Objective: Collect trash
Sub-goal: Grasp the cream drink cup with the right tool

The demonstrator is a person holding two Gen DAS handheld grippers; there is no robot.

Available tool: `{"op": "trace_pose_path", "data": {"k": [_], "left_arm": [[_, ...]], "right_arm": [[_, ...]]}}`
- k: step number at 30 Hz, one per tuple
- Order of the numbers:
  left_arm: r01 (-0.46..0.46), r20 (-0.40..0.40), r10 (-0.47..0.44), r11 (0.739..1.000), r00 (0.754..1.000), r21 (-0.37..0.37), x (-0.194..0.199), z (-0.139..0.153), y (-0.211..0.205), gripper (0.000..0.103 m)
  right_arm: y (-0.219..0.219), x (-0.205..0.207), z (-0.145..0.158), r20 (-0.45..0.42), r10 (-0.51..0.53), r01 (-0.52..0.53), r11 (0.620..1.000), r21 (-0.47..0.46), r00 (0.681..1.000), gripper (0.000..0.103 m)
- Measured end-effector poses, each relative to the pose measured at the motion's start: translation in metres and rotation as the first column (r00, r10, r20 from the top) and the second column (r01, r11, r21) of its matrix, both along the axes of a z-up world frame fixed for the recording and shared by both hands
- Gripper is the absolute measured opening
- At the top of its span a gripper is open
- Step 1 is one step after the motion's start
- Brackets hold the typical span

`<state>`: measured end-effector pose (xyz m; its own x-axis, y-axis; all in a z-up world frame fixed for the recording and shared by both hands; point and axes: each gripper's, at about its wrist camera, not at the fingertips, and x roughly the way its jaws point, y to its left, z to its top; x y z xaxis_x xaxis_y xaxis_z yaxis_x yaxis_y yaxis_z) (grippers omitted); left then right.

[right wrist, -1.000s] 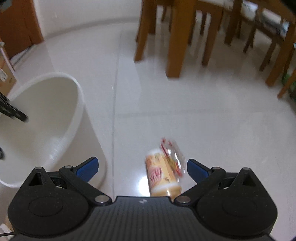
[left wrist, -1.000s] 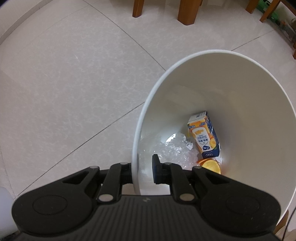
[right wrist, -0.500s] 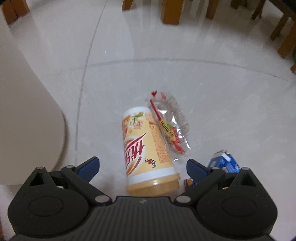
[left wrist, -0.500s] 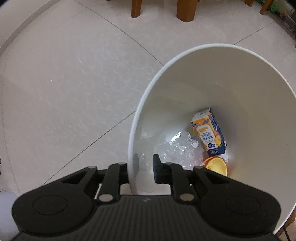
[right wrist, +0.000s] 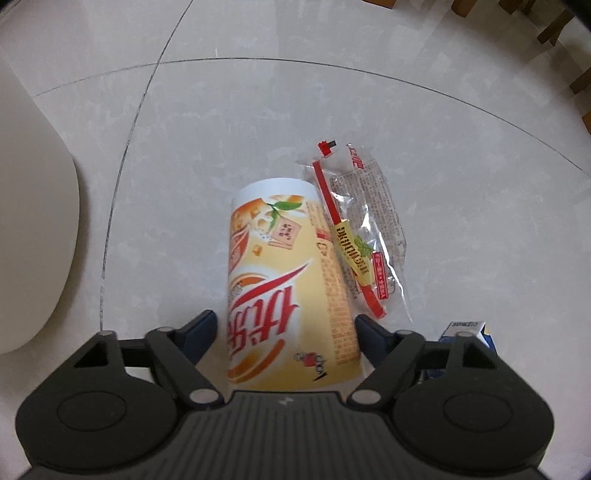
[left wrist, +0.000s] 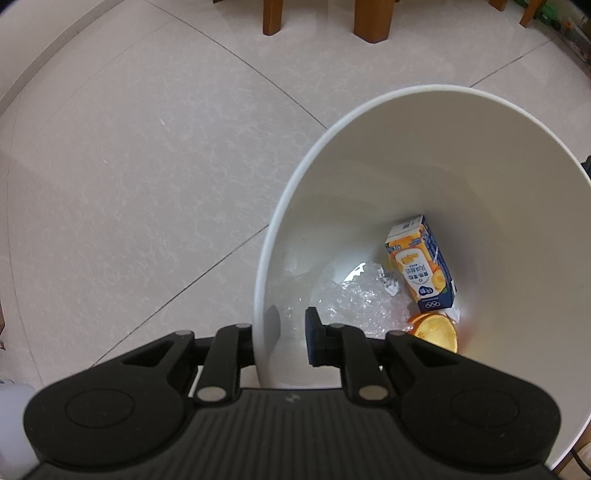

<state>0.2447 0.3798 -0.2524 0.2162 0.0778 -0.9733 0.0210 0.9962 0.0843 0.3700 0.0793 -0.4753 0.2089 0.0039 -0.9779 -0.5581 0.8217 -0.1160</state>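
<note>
My left gripper (left wrist: 280, 334) is shut on the white bin's rim (left wrist: 281, 206), with one finger outside the wall and one inside. Inside the bin lie an orange juice carton (left wrist: 421, 269), crumpled clear plastic (left wrist: 354, 302) and an orange half (left wrist: 436, 332). In the right wrist view a yellow drink cup (right wrist: 288, 295) lies on its side on the floor. My right gripper (right wrist: 286, 325) is open, its two blue fingertips close on either side of the cup. A clear wrapper with a red strip (right wrist: 362, 236) lies against the cup's right side.
A small blue carton (right wrist: 476, 332) lies on the floor by my right finger. The bin's outer wall (right wrist: 33, 221) fills the left of the right wrist view. Wooden table legs (left wrist: 371, 18) and chair legs (right wrist: 580, 81) stand farther off on the pale tiled floor.
My right gripper has dropped toward the floor and moved onto the cup, and its fingers have narrowed around it. The left gripper keeps its hold on the bin rim, and the bin has shifted slightly.
</note>
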Motion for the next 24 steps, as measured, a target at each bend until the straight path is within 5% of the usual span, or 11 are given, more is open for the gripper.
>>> {"op": "trace_pose_path", "data": {"k": [8,24], "left_arm": [[-0.002,0.001,0.002,1.000,1.000,-0.003,-0.001,0.002,0.001,0.014],[-0.010,0.002,0.010,1.000,1.000,-0.010,-0.001,0.002,0.002,0.016]], "right_arm": [[-0.014,-0.005,0.013,0.013,-0.028,0.028,1.000,-0.006,1.000,0.076],[-0.037,-0.038,0.112,0.045,-0.044,0.042,0.998,0.050,0.998,0.076]]}}
